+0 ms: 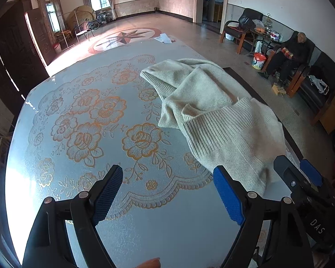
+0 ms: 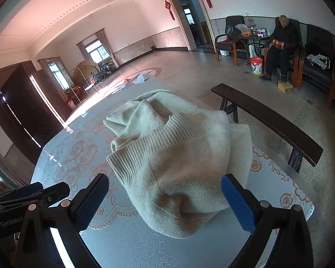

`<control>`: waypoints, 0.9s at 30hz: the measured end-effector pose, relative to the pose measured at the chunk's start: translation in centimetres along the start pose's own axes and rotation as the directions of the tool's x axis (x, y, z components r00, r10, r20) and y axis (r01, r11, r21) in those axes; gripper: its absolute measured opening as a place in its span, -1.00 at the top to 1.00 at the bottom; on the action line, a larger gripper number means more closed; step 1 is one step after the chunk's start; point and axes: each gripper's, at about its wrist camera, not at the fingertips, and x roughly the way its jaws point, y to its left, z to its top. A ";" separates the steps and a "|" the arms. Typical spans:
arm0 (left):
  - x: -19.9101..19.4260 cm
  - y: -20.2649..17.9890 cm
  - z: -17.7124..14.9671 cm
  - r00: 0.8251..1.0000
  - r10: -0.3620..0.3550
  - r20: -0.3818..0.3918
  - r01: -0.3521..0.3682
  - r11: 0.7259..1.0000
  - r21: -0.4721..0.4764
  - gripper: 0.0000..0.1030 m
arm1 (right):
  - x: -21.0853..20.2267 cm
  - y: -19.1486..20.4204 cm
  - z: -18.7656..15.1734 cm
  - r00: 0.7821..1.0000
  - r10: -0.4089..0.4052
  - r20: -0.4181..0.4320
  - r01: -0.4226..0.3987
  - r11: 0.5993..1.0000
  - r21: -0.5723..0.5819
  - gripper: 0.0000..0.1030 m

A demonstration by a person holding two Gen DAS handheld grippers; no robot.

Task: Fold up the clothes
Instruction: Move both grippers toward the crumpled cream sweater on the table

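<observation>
A cream knitted sweater (image 1: 214, 116) lies crumpled in a heap on the table, toward its right side; it also shows in the right wrist view (image 2: 178, 156). My left gripper (image 1: 167, 192) is open and empty above the tablecloth, left of the sweater's near end. My right gripper (image 2: 165, 201) is open, its blue pads (image 2: 240, 205) on either side of the sweater's near end, not closed on it. The right gripper also shows at the right edge of the left wrist view (image 1: 301, 176).
The table (image 1: 82, 134) has a pale blue cloth with orange flowers. White papers (image 1: 165, 38) lie at its far end. A dark wooden bench (image 2: 268, 122) stands right of the table. A person sits in an armchair (image 2: 283, 42) by the wall.
</observation>
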 end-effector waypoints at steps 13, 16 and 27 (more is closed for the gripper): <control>1.7 0.2 -0.4 0.996 -0.026 -0.081 0.023 0.999 -0.035 -0.64 | 0.2 -0.7 0.0 1.000 0.012 -0.027 -0.011 1.000 0.029 -0.99; 2.9 0.9 -0.7 0.990 -0.043 -0.131 0.034 0.997 -0.071 -0.64 | 0.2 -1.1 0.0 0.999 -0.001 -0.038 0.002 0.999 0.040 -0.99; 8.9 5.4 -2.5 0.965 0.030 -0.261 -0.088 0.973 -0.212 -0.64 | 1.6 -3.1 0.5 0.987 -0.102 -0.128 0.098 0.994 -0.040 -0.99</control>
